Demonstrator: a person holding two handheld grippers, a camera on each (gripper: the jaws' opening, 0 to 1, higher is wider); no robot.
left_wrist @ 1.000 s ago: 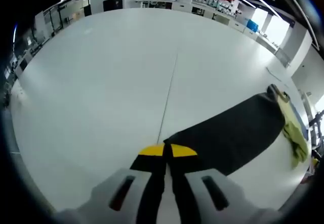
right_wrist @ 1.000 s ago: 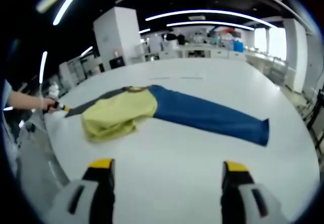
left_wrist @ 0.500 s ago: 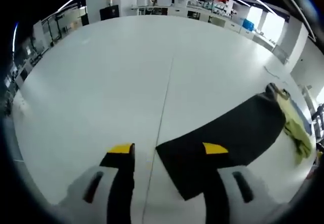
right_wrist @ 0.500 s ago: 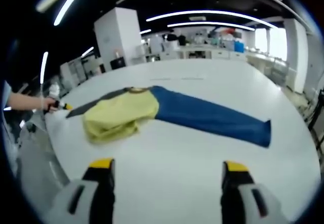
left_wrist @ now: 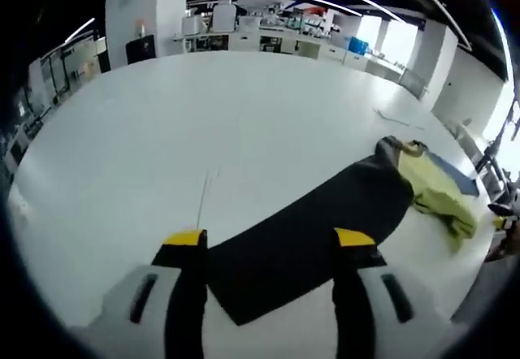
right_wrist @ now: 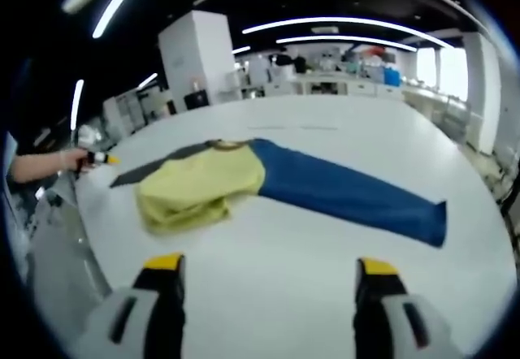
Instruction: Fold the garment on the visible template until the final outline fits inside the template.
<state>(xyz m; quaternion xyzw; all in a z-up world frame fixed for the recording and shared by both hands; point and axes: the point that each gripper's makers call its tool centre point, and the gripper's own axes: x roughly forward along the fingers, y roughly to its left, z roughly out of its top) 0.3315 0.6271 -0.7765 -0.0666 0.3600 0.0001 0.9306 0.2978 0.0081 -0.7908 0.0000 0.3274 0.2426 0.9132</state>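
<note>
A long garment lies flat on the white table (left_wrist: 162, 123). In the left gripper view its black end (left_wrist: 325, 221) runs toward me, with the crumpled yellow middle (left_wrist: 435, 192) and a strip of blue (left_wrist: 457, 178) beyond. My left gripper (left_wrist: 270, 241) hovers open over the black end's near corner, touching nothing. In the right gripper view the yellow middle (right_wrist: 199, 188) sits between the black end (right_wrist: 158, 168) and the long blue end (right_wrist: 349, 196). My right gripper (right_wrist: 266, 263) is open above bare table, short of the garment. The left gripper's yellow tip (right_wrist: 101, 158) shows at far left, held by a hand (right_wrist: 41, 166).
A thin seam line (left_wrist: 201, 201) crosses the table just left of the black end. The table's edge (right_wrist: 77, 229) falls away at the left of the right gripper view. Benches, shelves and a white pillar (right_wrist: 199, 58) stand far behind.
My left gripper was shut on the black end's corner one second ago; it has opened and drawn back, and the corner now lies flat. The right gripper stays open.
</note>
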